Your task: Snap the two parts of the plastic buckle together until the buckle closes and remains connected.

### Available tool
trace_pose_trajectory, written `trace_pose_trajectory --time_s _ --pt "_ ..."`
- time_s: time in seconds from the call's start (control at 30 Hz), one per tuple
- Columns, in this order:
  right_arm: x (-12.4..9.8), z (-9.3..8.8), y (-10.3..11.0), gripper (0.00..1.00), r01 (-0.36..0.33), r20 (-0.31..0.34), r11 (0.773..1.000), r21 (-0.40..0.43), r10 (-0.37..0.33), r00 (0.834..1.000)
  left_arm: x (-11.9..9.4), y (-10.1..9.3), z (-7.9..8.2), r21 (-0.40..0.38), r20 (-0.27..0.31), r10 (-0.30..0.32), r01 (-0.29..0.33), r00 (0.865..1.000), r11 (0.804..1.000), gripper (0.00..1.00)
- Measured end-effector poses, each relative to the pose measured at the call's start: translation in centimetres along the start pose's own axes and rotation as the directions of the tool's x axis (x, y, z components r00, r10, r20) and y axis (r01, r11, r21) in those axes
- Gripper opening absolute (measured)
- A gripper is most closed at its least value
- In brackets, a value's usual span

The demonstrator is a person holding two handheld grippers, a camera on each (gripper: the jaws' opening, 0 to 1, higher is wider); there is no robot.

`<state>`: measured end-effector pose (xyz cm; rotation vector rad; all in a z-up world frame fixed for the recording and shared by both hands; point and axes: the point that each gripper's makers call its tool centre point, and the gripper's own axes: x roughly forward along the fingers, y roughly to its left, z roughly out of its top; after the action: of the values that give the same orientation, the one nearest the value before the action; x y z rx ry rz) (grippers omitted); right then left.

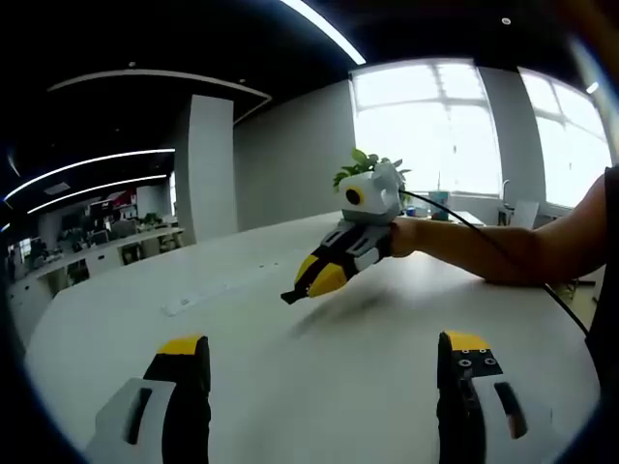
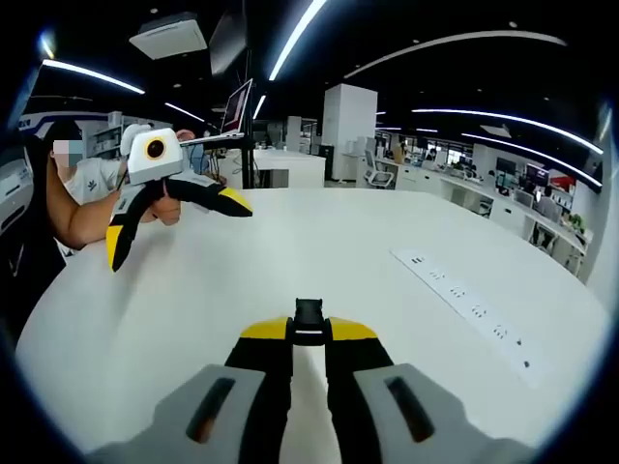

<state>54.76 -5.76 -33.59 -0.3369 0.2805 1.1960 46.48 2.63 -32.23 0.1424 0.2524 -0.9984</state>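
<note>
Right gripper view: right gripper pinches buckle.

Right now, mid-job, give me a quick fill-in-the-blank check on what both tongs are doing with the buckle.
1. The right tongs are shut on a small ____ plastic buckle part.
2. The left tongs stand ____, with nothing between them.
3. Both tongs hang above a round white ____.
4. A strip of power sockets is set into the tabletop, on the ____ side of the right gripper view.

Missing words: black; open; table; right
</note>
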Motion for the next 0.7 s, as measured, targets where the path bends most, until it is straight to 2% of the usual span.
trace_pose_trajectory --time_s 0.13,0.7 --pt "0.0 -0.5 -0.3 0.1 0.003 -0.011 1.0 0.001 -0.003 1.0 -0.1 0.0 0.2 -0.003 0.007 0.001 -0.001 1.0 1.0 0.99" --pt "0.5 -0.3 -1.9 0.1 -0.002 -0.002 1.0 0.001 0.002 1.0 0.2 -0.4 -0.1 0.005 -0.014 -0.008 0.008 1.0 1.0 0.99"
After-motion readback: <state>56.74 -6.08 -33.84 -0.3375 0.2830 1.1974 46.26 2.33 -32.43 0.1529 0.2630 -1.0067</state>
